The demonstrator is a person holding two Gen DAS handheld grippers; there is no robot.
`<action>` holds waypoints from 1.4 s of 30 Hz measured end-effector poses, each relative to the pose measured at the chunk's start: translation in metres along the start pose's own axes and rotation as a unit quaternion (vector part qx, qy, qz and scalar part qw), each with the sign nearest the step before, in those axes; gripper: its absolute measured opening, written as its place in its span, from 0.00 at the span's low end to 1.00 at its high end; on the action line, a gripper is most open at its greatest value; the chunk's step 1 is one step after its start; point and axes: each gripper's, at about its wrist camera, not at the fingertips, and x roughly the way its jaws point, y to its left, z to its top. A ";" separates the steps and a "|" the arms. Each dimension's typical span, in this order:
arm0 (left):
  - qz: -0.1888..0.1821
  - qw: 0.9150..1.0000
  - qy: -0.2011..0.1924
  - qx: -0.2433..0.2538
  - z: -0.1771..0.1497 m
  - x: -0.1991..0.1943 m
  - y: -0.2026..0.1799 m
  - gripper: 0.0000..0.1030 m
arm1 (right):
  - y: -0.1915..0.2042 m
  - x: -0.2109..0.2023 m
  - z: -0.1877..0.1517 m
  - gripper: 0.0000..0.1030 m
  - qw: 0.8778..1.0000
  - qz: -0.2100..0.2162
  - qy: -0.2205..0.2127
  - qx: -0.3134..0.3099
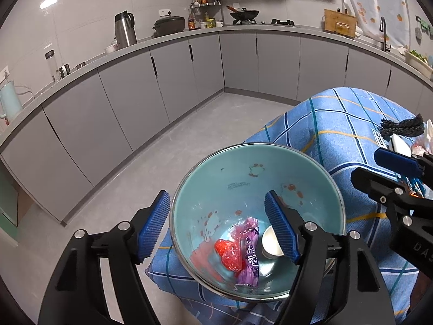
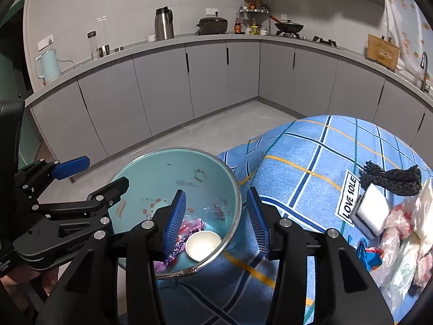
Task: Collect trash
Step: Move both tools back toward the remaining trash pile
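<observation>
A teal bowl (image 1: 243, 173) (image 2: 162, 178) sits at the left end of a table under a blue checked cloth (image 2: 311, 162). In it lie a red wrapper (image 1: 230, 252), a purple wrapper (image 1: 250, 254) (image 2: 173, 252) and a small white cup (image 1: 272, 243) (image 2: 203, 245). My left gripper (image 1: 217, 226) is open and straddles the bowl's left rim, one finger outside and one inside. My right gripper (image 2: 216, 222) is open across the right rim, with neither pad on it. Each gripper also shows in the other's view, the left gripper (image 2: 94, 177) and the right gripper (image 1: 384, 173).
On the cloth to the right lie a heap of plastic wrappers (image 2: 400, 230), a white sponge (image 2: 372, 211), a black net (image 2: 392, 177) and a "LOVE SOLE" label (image 2: 350, 197). Grey floor (image 1: 189, 140) and kitchen cabinets (image 1: 135, 86) lie beyond the table's edge.
</observation>
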 end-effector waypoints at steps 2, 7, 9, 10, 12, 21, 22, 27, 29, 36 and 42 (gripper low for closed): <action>0.004 1.000 -0.003 0.001 0.000 -0.002 -0.001 0.78 | -0.001 0.000 0.000 0.46 1.000 -0.001 0.001 0.001; 0.006 1.000 -0.007 -0.005 0.002 -0.005 0.003 0.82 | 0.002 -0.001 0.000 0.49 1.000 0.000 -0.001 -0.001; 0.008 1.000 -0.006 -0.007 0.002 -0.004 0.004 0.83 | 0.003 -0.003 0.000 0.49 1.000 0.001 -0.003 -0.001; 0.008 1.000 -0.006 -0.007 0.002 -0.004 0.004 0.84 | 0.002 -0.005 0.000 0.49 1.000 0.001 -0.004 -0.001; 0.007 1.000 -0.005 -0.006 0.002 -0.004 0.003 0.84 | 0.001 -0.007 -0.001 0.50 1.000 0.000 -0.006 0.002; -0.006 1.000 -0.005 0.008 -0.004 -0.008 -0.015 0.90 | -0.012 -0.028 -0.010 0.53 1.000 -0.018 -0.016 0.010; -0.008 1.000 -0.005 0.009 -0.003 -0.009 -0.017 0.90 | -0.014 -0.033 -0.012 0.54 1.000 -0.020 -0.018 0.013; -0.025 0.999 -0.011 0.018 -0.002 -0.016 -0.037 0.90 | -0.035 -0.060 -0.023 0.55 0.998 -0.046 -0.031 0.029; -0.034 0.999 -0.016 0.026 0.000 -0.021 -0.047 0.90 | -0.045 -0.071 -0.028 0.55 0.997 -0.057 -0.038 0.038; -0.070 0.995 -0.030 0.063 0.005 -0.039 -0.094 0.92 | -0.081 -0.105 -0.048 0.56 0.991 -0.098 -0.058 0.069; -0.095 0.991 -0.033 0.089 0.008 -0.049 -0.131 0.92 | -0.116 -0.133 -0.067 0.59 0.983 -0.131 -0.072 0.102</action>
